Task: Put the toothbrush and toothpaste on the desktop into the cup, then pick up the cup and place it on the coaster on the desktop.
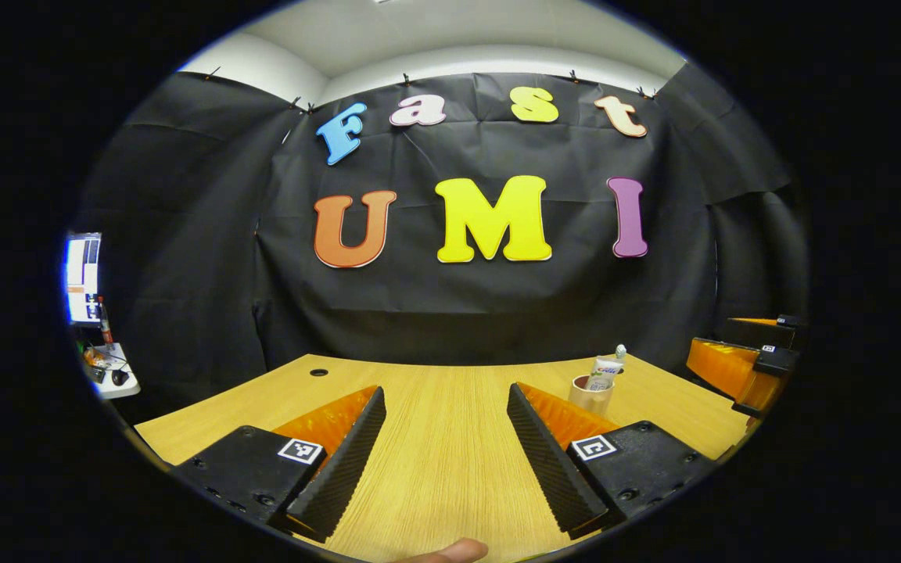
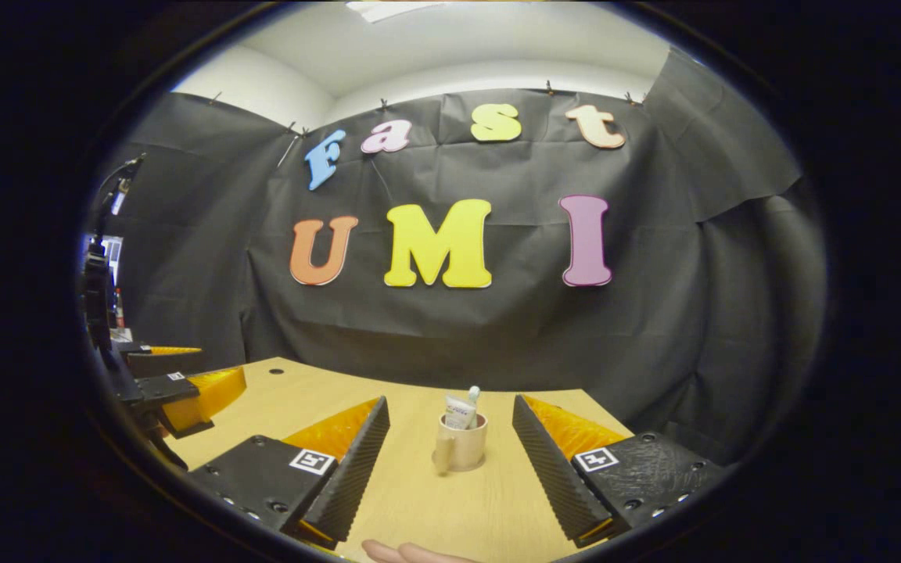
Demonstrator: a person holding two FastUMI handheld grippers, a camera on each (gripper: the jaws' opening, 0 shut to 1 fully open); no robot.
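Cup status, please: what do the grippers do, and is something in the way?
Both grippers open, holding nothing. Cup upright on desk, toothpaste and toothbrush inside, ahead of right gripper. Left gripper off to the side. Path clear.

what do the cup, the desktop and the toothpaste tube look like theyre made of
Cup: probably ceramic or matte plastic, judging by its plain beige wall, side handle and dull surface. Desktop: light wood or wood-look laminate, shown by fine straight grain lines and a smooth low sheen. Toothpaste tube: likely soft plastic, white with printed colour; too small to be sure.
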